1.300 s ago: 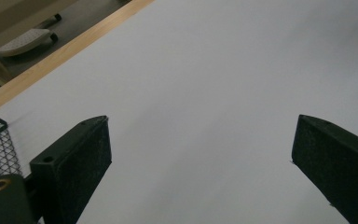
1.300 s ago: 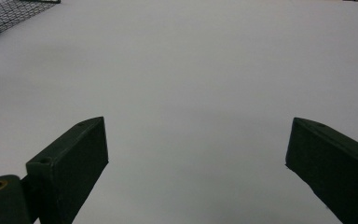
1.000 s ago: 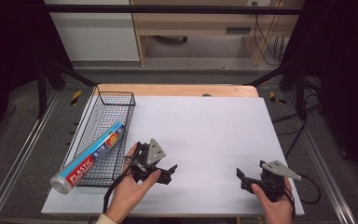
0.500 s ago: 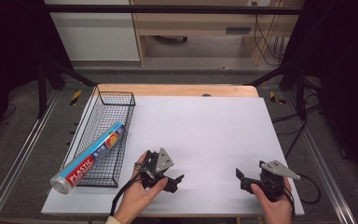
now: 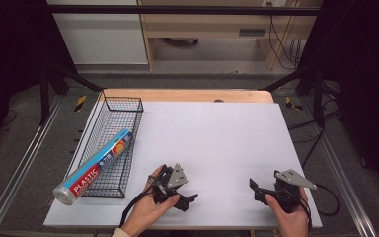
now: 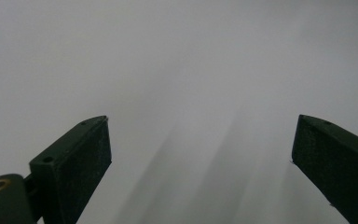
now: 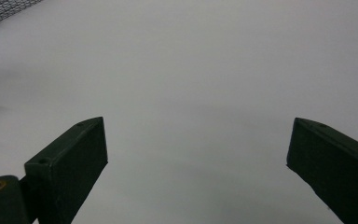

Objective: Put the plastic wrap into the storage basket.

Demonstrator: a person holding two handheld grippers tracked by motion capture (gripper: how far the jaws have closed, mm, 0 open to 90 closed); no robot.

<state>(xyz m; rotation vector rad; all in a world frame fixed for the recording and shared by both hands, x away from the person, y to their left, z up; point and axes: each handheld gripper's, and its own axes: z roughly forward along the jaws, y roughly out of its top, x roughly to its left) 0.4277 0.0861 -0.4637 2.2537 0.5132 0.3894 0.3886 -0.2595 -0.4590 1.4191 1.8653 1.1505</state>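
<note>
A roll of plastic wrap [image 5: 94, 167], blue and red with white lettering, lies slantwise across a black wire basket [image 5: 120, 105] at the table's left, its near end sticking out over the rim. My left gripper [image 5: 187, 201] rests low on the white tabletop [image 5: 217, 138] near the front edge, just right of the basket, jaws wide apart and empty. My left gripper [image 6: 200, 158] looks straight down at bare white surface. My right gripper [image 5: 254, 189] sits at the front right, also open and empty. Bare table lies between the jaws of my right gripper [image 7: 196, 163].
A corner of the wire basket [image 7: 9, 7] shows at the top left of the right gripper view. Black frame legs [image 5: 54, 79] and metal rails [image 5: 19, 168] flank the table. A wooden strip [image 5: 187, 95] runs along the far edge.
My left gripper has drawn back toward the front edge and slightly right, away from the basket. The right gripper has stayed put.
</note>
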